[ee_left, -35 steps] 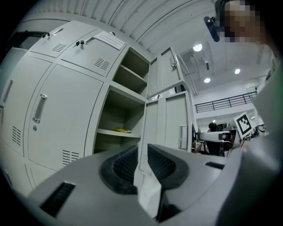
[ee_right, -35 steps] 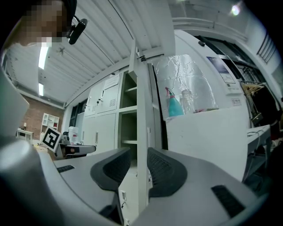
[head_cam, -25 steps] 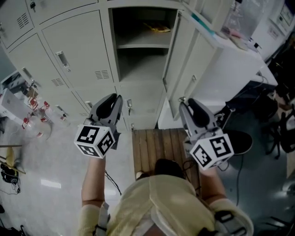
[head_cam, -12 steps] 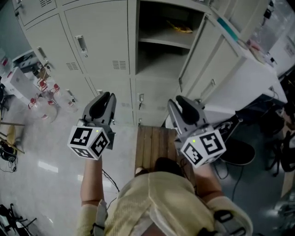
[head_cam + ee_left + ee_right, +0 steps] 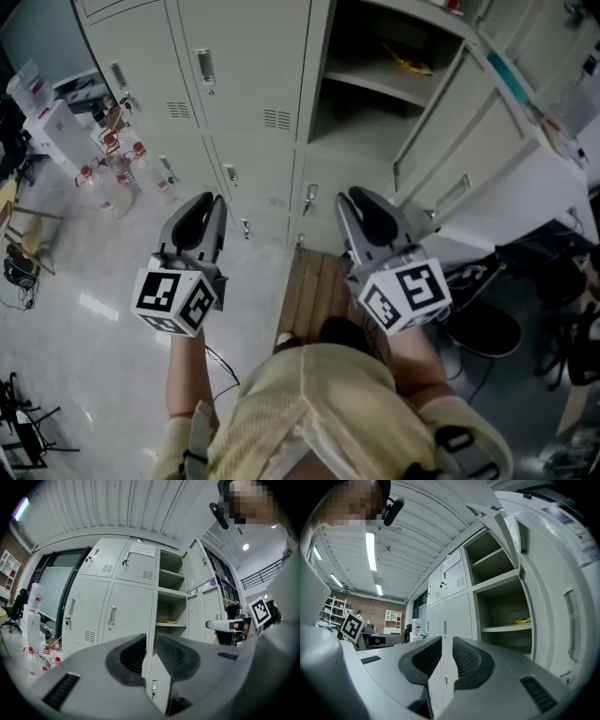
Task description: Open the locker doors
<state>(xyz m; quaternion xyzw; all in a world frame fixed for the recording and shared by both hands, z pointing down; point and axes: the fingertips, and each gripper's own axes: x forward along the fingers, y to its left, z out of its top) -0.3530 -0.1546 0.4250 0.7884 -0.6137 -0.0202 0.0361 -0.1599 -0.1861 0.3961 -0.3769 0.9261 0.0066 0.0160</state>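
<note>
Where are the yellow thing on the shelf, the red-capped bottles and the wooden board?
yellow thing (image 5: 412, 64): head view, its middle, lying on the shelf.
red-capped bottles (image 5: 101, 190): head view, one bottle's body.
wooden board (image 5: 314, 292): head view, its bare slats.

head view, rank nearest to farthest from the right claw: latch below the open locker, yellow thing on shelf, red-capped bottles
Right claw, closing, nothing between its jaws:
1. Latch below the open locker, just left.
2. Yellow thing, shelf ahead.
3. Red-capped bottles, floor, far left.
</note>
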